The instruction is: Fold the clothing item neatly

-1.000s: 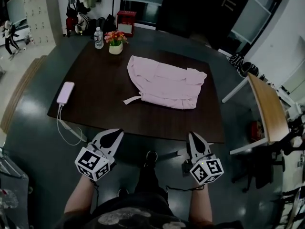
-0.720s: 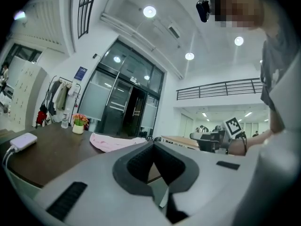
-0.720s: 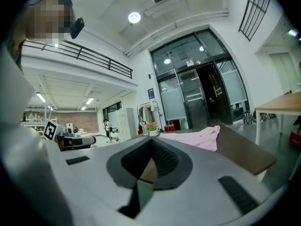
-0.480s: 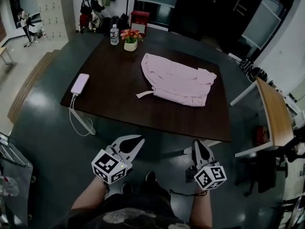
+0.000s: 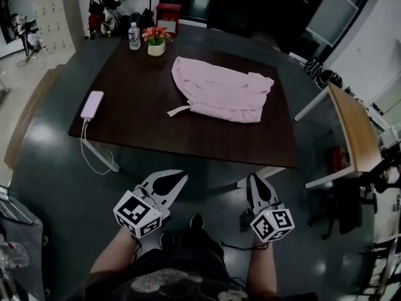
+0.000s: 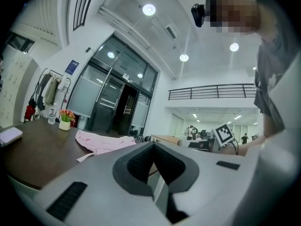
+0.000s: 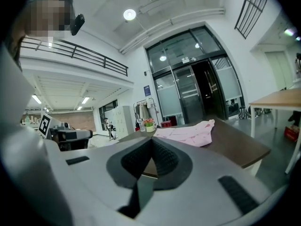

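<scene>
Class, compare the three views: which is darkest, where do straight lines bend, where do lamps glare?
Head view: dimmest, edges bowed; the pink garment stands out pale on the dark table. Left gripper view: bright, ceiling lamps flare white, the railing curves. Right gripper view: bright, black rim round the picture, the doorway leans.

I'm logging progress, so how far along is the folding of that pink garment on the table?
Done: nothing evident; the pink garment lies rumpled on the dark table, a strap trailing. In hand: nothing; the left tool and right tool are shut, empty, short of the table. Left: reaching it, flattening, folding.
</scene>
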Demonstrator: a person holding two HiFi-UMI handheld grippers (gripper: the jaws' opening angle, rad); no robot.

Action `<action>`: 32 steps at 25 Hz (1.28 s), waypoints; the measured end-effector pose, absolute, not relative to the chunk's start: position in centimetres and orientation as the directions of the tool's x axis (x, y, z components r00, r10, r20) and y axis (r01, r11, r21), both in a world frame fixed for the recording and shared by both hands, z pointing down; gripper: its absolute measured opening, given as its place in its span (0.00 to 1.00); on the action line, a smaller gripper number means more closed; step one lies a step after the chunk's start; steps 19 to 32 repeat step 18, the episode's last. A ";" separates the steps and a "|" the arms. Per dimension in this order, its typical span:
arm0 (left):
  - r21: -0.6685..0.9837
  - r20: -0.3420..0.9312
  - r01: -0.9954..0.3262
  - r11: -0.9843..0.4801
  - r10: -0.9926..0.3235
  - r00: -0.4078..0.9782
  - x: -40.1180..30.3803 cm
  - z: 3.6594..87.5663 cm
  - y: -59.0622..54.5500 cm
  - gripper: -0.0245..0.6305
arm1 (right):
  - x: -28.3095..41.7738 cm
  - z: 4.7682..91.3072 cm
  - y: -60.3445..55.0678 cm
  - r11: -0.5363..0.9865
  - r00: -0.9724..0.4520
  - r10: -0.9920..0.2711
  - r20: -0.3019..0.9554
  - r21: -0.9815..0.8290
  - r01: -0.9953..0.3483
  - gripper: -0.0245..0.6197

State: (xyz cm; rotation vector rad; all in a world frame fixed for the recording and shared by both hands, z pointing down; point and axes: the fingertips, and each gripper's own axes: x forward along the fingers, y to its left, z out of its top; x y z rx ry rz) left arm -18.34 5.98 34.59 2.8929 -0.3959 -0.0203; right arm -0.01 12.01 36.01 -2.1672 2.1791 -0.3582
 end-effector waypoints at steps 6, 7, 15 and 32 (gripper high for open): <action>0.243 0.039 -0.265 -0.933 -0.263 0.964 -19.4 35.6 6.8 0.05 | -1.4 36.7 13.8 -0.030 0.006 -0.987 0.158 -0.150 -0.988 0.03; 0.245 0.039 -0.262 -0.933 -0.261 0.965 -19.5 35.7 7.0 0.05 | -1.6 36.8 14.2 -0.033 0.010 -0.986 0.164 -0.142 -0.989 0.03; 0.264 0.014 -0.229 -0.937 -0.234 0.972 -19.2 35.5 9.2 0.05 | -1.3 36.8 17.5 -0.083 0.054 -0.985 0.165 -0.174 -0.981 0.03; 0.252 0.020 -0.225 -0.941 -0.228 0.974 -18.7 35.3 10.1 0.05 | -1.0 36.6 18.3 -0.090 0.061 -0.984 0.167 -0.169 -0.982 0.03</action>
